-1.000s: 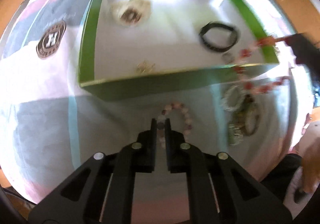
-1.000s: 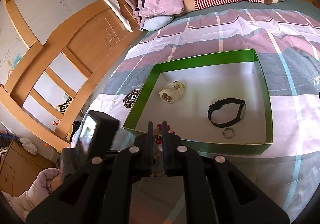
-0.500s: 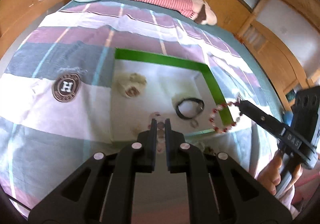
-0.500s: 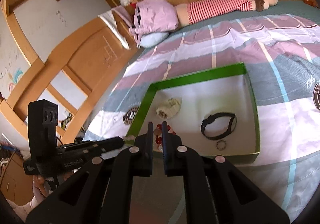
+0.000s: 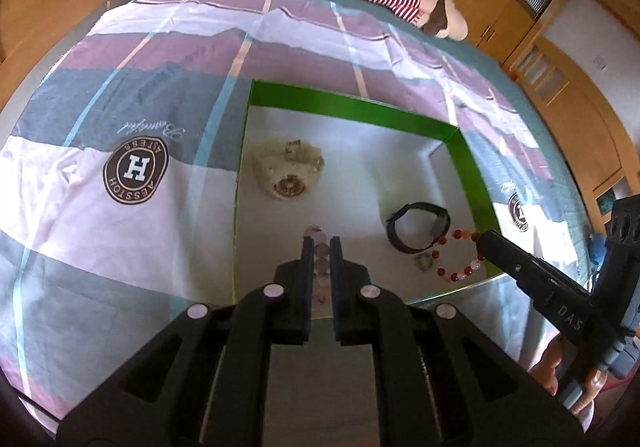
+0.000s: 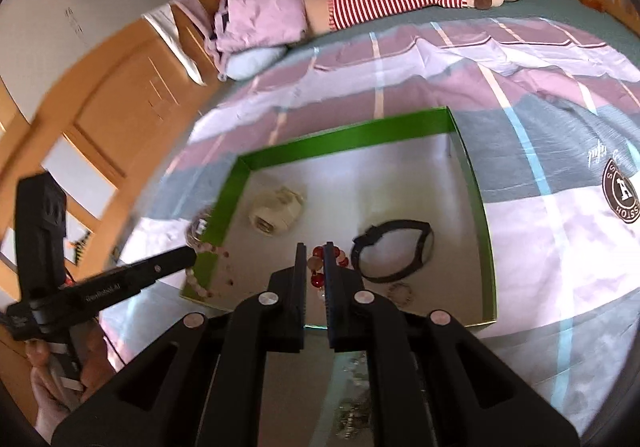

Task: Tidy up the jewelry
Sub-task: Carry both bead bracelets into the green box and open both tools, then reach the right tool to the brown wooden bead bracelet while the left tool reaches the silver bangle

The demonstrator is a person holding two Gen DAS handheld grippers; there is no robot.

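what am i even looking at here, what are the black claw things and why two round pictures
The black claws are hand-held grippers: a person holds one in each hand. Each carries a fisheye camera looking along its fingers, hence two round pictures of one scene.

In the left gripper's picture it is shut on a pale pink bead bracelet. The right gripper enters from the side, shut on a red and white bead bracelet. The other picture shows the same from the right.

Below, on a striped bedspread, sits a green box holding a cream watch, a black band and a small ring.
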